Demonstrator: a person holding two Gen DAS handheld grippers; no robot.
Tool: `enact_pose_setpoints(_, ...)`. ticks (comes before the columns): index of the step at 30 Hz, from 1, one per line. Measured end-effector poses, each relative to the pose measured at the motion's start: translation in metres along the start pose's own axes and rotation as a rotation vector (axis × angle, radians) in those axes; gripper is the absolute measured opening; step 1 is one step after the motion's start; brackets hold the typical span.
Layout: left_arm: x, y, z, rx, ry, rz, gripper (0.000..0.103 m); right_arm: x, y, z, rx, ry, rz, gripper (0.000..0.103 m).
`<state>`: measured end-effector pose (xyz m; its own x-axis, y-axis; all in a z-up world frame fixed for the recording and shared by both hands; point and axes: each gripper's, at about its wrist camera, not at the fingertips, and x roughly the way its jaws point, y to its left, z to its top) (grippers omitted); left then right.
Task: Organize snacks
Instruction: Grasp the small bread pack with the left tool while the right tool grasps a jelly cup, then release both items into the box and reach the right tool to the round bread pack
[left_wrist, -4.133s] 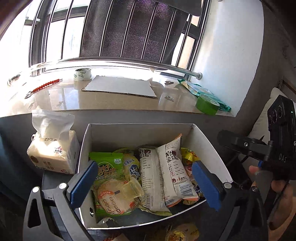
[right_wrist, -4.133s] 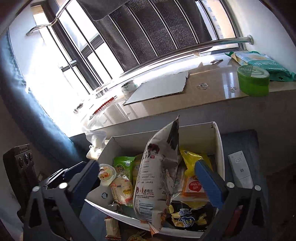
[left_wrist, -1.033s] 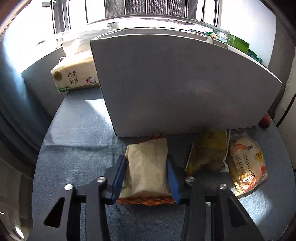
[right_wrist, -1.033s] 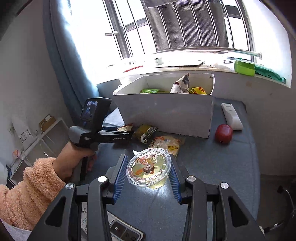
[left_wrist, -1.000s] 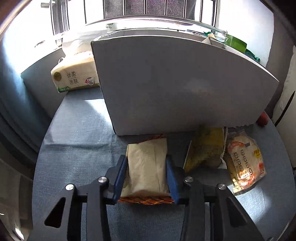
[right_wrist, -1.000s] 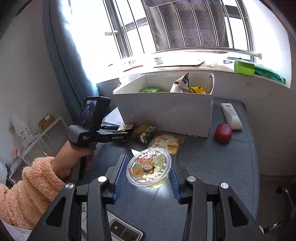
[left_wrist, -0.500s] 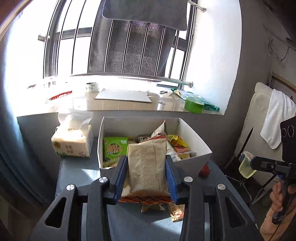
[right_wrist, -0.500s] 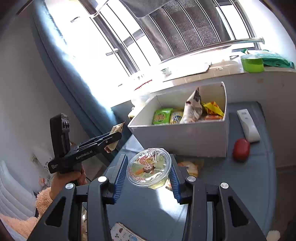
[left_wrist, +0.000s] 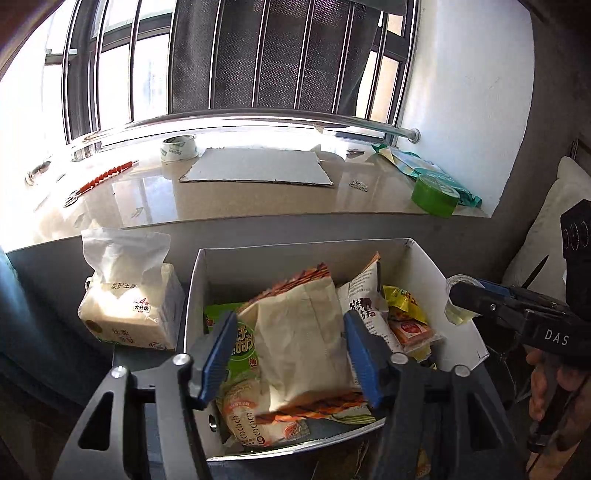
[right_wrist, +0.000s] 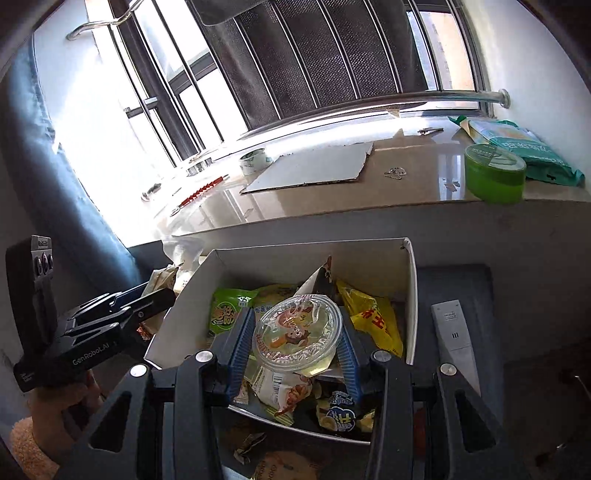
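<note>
A white box full of snack packets stands on the blue table under the windowsill; it also shows in the right wrist view. My left gripper hovers over the box, jaws parted, with a beige snack packet between them; there is a gap at the left pad. My right gripper is shut on a clear jelly cup and holds it over the box. The right gripper with the cup also shows at the box's right side in the left wrist view.
A tissue pack stands left of the box. A white remote lies right of it. The windowsill holds a green tub, tape roll and cardboard sheet. Loose snack packets lie in front of the box.
Both grippers rose from the table to above the box, carrying the beige packet and the jelly cup. The left jaws have now parted around the packet.
</note>
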<state>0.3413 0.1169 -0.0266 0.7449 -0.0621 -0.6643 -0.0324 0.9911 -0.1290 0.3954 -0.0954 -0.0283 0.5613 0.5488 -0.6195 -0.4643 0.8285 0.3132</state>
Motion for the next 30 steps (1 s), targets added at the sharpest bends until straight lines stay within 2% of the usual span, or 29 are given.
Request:
enact_pose_setpoints(1,0.000,0.001,-0.002,-0.002,-0.004,0.006,0.103,0.003,-0.002,-0.001,0.008,-0.001,-0.005,0.060)
enact_pose_setpoints(2,-0.003,0.001,-0.005,0.008,-0.015,0.013,0.103,0.004,-0.005,-0.001,0.014,-0.002,-0.007,0.076)
enact_pose_setpoints(3,-0.005,0.000,-0.007,0.022,-0.017,0.030,0.103,0.003,-0.006,-0.002,0.018,-0.015,-0.014,0.103)
enact_pose_setpoints(7,-0.021,0.000,-0.010,0.041,-0.051,0.040,0.103,-0.006,-0.002,-0.006,0.003,-0.040,-0.045,0.103)
enact_pose_setpoints(12,-0.055,-0.003,-0.017,0.037,-0.114,0.025,0.103,-0.030,0.012,-0.009,-0.015,-0.083,-0.016,0.103)
enact_pose_setpoints(16,-0.094,-0.008,-0.038,0.042,-0.185,0.008,0.103,-0.059,0.027,-0.025,-0.067,-0.107,0.015,0.103)
enact_pose_setpoints(20,-0.129,-0.018,-0.069,0.058,-0.235,-0.008,0.103,-0.088,0.041,-0.054,-0.125,-0.122,0.053,0.103)
enact_pose_setpoints(25,-0.161,-0.027,-0.118,0.042,-0.282,-0.021,0.103,-0.111,0.047,-0.105,-0.157,-0.119,0.088,0.103)
enact_pose_setpoints(30,-0.169,-0.027,-0.181,-0.052,-0.288,-0.053,0.103,-0.111,0.037,-0.167,-0.120,-0.093,0.041,0.103)
